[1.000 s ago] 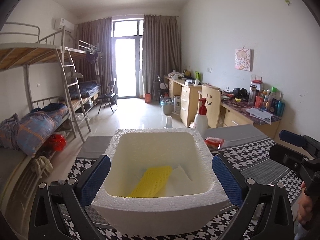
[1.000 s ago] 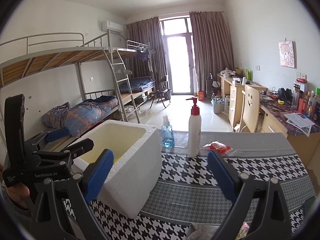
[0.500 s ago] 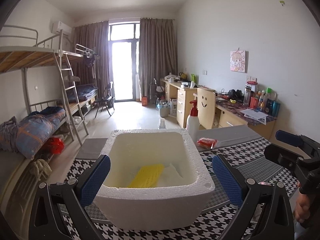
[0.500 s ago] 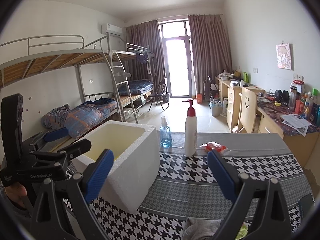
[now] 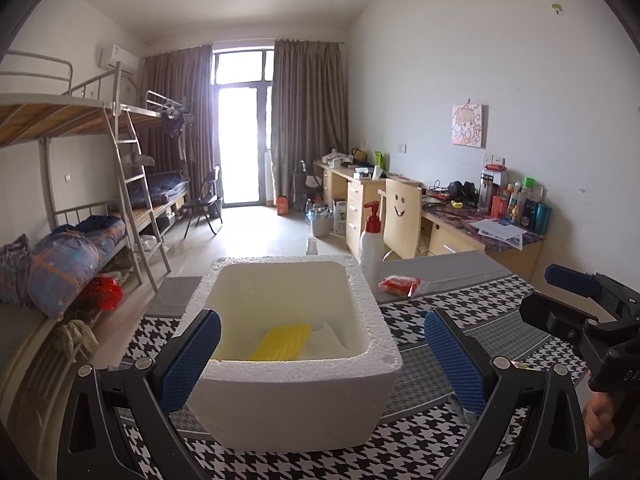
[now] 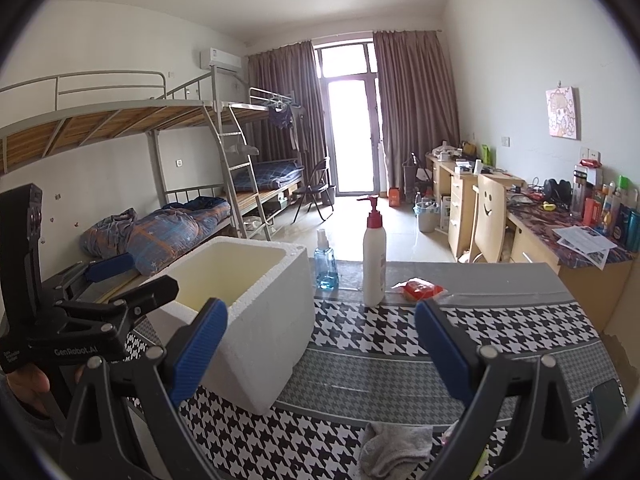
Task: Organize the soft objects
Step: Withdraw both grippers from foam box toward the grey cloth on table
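We held both claws spread wide and empty over the houndstooth surface (image 6: 400, 364). The left claw (image 5: 320, 364) sat facing the white foam box (image 5: 294, 396), its two blue pads on either side of the near wall without touching it. Inside the box, ahead of and below that claw, a yellow cloth (image 5: 282, 340) lay flat next to something white, its long axis running away from us and slightly to the right.

The right claw (image 6: 322, 350) hovered beside the box, which stood to its left. Just below and between its pads, at the near edge of the surface, lay a crumpled grey cloth (image 6: 394, 446), a bunched heap with no clear long axis. We judged this the next soft thing to go in, and the right claw was plainly the nearer one: it needed only to drop down and forward a little, pinch, then carry leftward to the box.
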Tool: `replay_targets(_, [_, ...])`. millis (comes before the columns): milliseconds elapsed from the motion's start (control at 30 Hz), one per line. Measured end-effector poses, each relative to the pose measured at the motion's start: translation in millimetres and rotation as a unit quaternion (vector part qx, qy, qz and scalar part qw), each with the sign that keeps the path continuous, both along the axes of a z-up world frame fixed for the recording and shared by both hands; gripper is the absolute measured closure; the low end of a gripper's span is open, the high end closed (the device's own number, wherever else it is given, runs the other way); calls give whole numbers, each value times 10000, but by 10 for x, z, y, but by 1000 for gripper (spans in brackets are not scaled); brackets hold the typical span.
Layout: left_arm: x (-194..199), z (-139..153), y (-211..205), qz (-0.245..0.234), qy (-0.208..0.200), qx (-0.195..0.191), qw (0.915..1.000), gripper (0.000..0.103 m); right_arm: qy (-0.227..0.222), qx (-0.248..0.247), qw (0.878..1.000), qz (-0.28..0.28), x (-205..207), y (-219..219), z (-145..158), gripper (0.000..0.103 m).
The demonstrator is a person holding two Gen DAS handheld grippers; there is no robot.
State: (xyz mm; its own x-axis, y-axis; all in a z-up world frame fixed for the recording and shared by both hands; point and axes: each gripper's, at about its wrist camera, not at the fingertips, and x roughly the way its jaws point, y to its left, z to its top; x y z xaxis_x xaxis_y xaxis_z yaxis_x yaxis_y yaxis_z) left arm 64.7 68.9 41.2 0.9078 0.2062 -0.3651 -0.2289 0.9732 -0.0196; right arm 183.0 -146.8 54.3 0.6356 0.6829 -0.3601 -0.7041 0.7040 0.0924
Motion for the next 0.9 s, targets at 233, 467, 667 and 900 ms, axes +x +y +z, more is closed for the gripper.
replay_targets(233, [-40,22,-90,-92,-84,14,9999,1,-4,45,10000,-57,-40,-84,-17,6])
replay_targets(467, [-66,8,-174,-209,-119,-25,9997,1,-33,48,9999,-132,-98,-184,-46,6])
replay_targets(667, [-86,-4,-269,-261,-193,-44,9995,1,-46,79,9997,-231,-123,-267,-57,6])
replay_targets(900, [-95,-13,-335,-388,-208,9,9990,1,-30,85,9994,-348,-153,-373,-109,6])
